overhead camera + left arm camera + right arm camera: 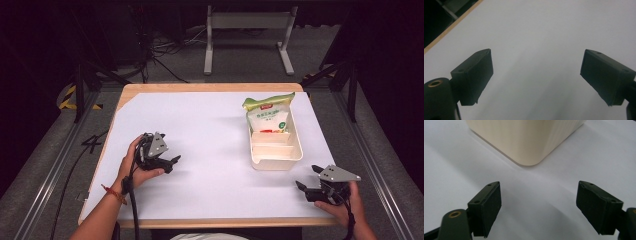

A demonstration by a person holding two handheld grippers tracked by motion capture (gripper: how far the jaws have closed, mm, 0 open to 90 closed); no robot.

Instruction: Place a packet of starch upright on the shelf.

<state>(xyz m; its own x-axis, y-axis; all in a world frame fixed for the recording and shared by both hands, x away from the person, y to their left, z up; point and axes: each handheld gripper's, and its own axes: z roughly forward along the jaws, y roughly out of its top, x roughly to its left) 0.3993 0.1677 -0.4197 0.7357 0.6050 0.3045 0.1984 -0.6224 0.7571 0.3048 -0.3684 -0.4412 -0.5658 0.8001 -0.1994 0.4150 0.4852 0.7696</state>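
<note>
From the high view, a cream bin [276, 150] sits at two o'clock on the tabletop [210, 130], a green-topped packet [268, 114] propped in its far end — likely staged. Left gripper [536, 75]: wide open, empty, over bare surface. Right gripper [537, 206]: wide open, empty, facing the bin's corner — seemingly waiting.

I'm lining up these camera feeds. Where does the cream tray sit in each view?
High view: cream tray right of centre, a green-topped bag at its far end.
Left gripper view: not in it.
Right gripper view: its rounded corner at top centre.
Shared landmark: the white table sheet.
</note>
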